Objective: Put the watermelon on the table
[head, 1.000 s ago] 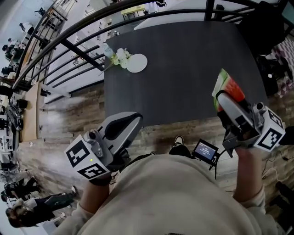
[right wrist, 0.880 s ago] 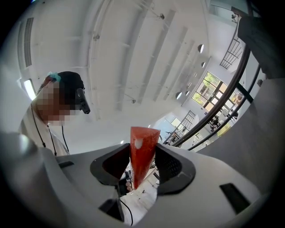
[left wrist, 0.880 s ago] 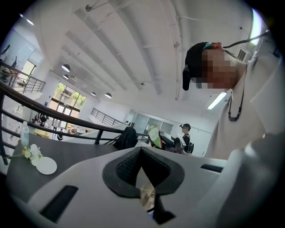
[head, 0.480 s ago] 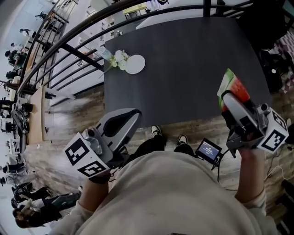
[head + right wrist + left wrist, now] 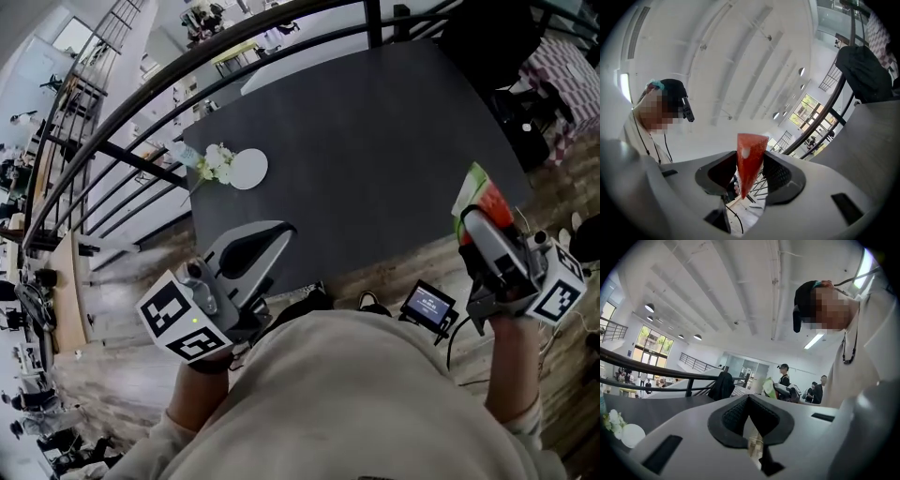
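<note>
The watermelon slice (image 5: pixel 479 200), red flesh with a green rind, sits upright in my right gripper (image 5: pixel 473 217), whose jaws are shut on it. It is at the near right corner of the dark grey table (image 5: pixel 375 131). In the right gripper view the red wedge (image 5: pixel 750 152) stands pinched between the two dark pads (image 5: pixel 780 176). My left gripper (image 5: pixel 279 234) is shut with nothing in it, and its tip lies over the table's near edge. In the left gripper view, the left gripper (image 5: pixel 749 399) shows its pads meeting at the tip.
A white plate (image 5: pixel 249 169) with a small bunch of white flowers (image 5: pixel 214 161) lies at the table's left edge. A black railing (image 5: pixel 141 159) runs behind and to the left. A dark jacket (image 5: pixel 487 37) hangs at the far right. A small screen (image 5: pixel 429 306) hangs near my waist.
The person has stepped closer and turned, so the table now slants in the head view. The left gripper's tip has come over the table's near edge. The slice has stayed in the right jaws.
</note>
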Demonstrator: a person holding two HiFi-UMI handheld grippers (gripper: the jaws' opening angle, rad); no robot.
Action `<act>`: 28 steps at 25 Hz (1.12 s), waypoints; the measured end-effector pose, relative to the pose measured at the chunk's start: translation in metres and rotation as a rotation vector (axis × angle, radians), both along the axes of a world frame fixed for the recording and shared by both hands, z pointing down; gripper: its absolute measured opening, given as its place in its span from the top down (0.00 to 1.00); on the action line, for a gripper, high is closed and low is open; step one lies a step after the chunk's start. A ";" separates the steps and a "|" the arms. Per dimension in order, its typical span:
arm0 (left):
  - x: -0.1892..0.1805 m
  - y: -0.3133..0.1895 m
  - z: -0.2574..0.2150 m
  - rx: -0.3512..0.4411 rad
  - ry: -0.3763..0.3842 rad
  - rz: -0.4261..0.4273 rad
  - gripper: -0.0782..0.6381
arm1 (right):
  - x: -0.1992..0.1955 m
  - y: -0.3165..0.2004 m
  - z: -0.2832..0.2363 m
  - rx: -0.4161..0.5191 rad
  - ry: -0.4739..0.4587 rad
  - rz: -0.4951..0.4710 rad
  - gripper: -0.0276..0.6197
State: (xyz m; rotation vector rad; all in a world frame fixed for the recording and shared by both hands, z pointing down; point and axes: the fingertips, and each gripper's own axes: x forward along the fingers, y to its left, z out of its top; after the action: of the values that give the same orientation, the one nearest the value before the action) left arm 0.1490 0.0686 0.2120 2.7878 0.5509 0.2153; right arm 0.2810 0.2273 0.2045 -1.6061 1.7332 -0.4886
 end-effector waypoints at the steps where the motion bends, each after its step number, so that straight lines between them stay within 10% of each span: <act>1: 0.001 -0.004 0.000 -0.006 0.003 0.005 0.89 | 0.000 -0.002 -0.001 -0.007 0.004 0.007 0.66; 28: -0.055 -0.236 0.053 -0.159 0.013 -0.008 0.89 | -0.048 -0.339 -0.013 -0.174 0.107 -0.243 0.67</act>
State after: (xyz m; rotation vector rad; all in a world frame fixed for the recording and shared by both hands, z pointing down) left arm 0.0940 -0.1670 0.2647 2.6387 0.5347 0.1455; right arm 0.2333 -0.1119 0.1914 -1.5704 2.0278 -0.6981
